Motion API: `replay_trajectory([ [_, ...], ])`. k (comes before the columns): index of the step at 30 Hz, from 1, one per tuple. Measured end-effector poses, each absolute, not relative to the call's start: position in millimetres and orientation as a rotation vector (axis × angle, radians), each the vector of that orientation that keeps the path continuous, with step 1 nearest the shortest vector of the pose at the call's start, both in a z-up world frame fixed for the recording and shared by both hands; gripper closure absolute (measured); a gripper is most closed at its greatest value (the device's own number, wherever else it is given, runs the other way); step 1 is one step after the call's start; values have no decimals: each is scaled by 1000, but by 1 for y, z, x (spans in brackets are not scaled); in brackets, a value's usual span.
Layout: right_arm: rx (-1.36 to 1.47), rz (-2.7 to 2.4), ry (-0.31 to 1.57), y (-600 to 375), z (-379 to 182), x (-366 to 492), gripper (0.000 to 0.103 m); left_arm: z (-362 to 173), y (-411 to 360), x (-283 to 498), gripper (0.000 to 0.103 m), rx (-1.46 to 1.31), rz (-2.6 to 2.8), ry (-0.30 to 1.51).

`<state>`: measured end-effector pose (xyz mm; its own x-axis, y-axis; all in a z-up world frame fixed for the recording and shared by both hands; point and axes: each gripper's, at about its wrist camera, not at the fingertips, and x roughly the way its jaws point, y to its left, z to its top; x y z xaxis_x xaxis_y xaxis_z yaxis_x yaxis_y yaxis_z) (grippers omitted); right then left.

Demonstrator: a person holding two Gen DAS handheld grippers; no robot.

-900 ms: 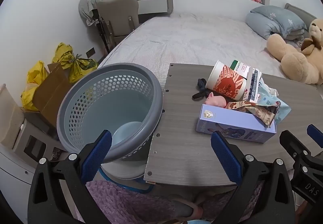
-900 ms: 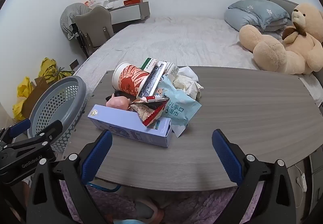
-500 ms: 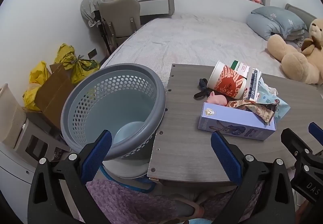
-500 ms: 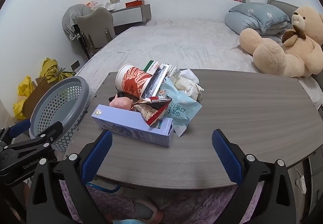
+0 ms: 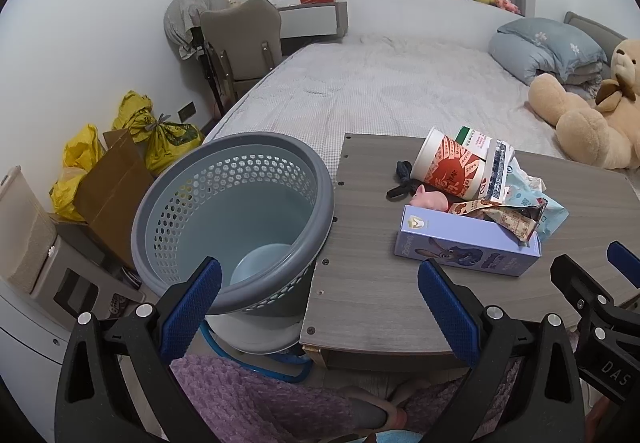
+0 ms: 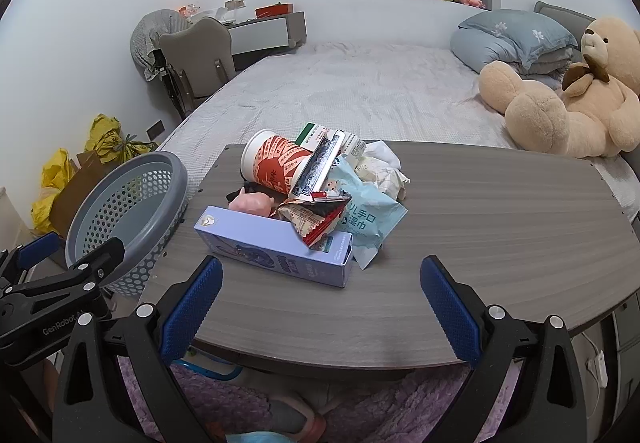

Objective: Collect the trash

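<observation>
Trash [image 6: 316,199] is piled on the surface [image 6: 480,243]; both hand-held grippers, left [image 5: 318,307] and right [image 6: 320,307], are held wide open, empty.

Left claw [image 5: 318,307] open, empty; basket [image 5: 240,147] beside table [image 5: 372,283] w/ trash pile [image 5: 476,199].

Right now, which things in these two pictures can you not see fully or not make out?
- Black item: left view, partly behind the paper cup; what it is, unclear.
- Pink toy: right view, lower part hidden by the purple box.
- Basket bottom: left view, near rim and left tool cover part.
- Crumpled paper: right view, behind the blue wet-wipe pack.
</observation>
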<state>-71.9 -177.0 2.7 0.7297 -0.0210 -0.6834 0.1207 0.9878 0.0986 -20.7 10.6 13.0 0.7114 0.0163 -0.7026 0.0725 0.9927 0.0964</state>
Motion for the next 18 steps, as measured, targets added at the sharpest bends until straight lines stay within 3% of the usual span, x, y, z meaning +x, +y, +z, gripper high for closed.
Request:
replay_trajectory([
  [18,142,-74,731,-175,9,-77,8,16,13,-24,6,116,-31,771],
])
